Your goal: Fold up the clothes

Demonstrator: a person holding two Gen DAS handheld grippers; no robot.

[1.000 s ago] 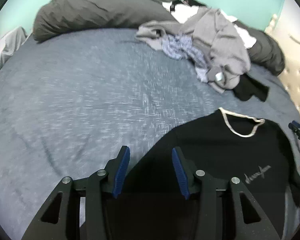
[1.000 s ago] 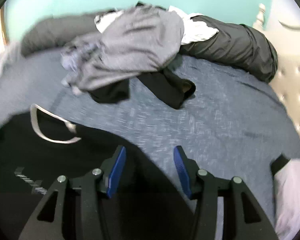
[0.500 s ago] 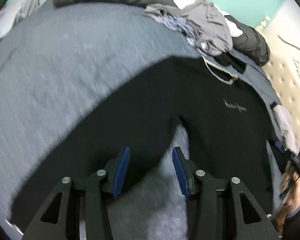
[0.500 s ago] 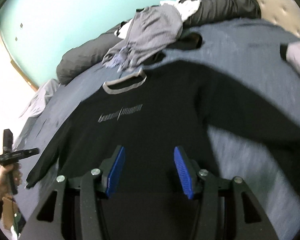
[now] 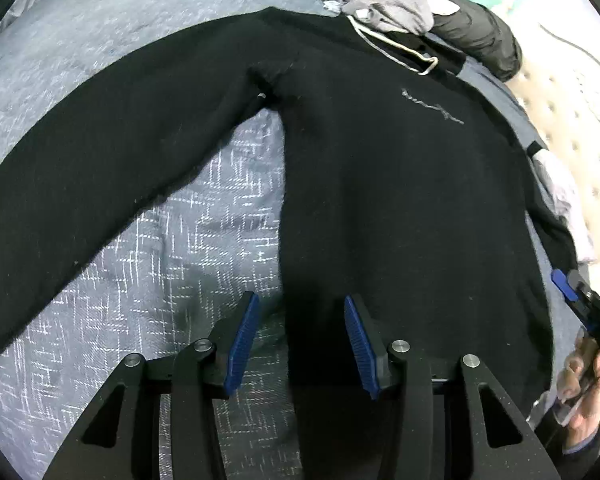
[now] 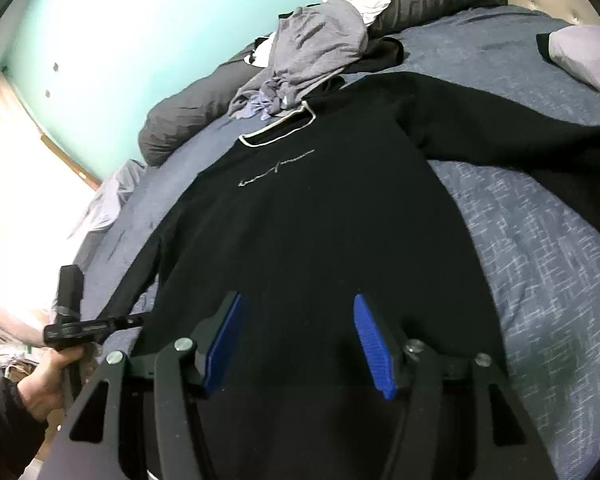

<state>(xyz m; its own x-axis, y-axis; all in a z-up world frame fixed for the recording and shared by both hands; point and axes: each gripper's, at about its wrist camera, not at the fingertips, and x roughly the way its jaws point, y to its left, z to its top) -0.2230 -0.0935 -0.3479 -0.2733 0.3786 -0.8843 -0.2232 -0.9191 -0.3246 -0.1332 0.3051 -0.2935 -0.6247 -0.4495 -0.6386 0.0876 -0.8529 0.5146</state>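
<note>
Black sweater [image 6: 320, 216] spread flat, front up, on bed [image 5: 160, 280], collar toward 12 o'clock, sleeves splayed out to 9 and 3. Left claw [image 5: 300, 336] wide, empty, over hem side edge; right claw [image 6: 300, 344] wide, empty, over hem middle. Unfolded as it lies. Likely next: pinching a sleeve or side edge, bringing it across torso. Clothes pile [image 6: 312, 52] at 12.
</note>
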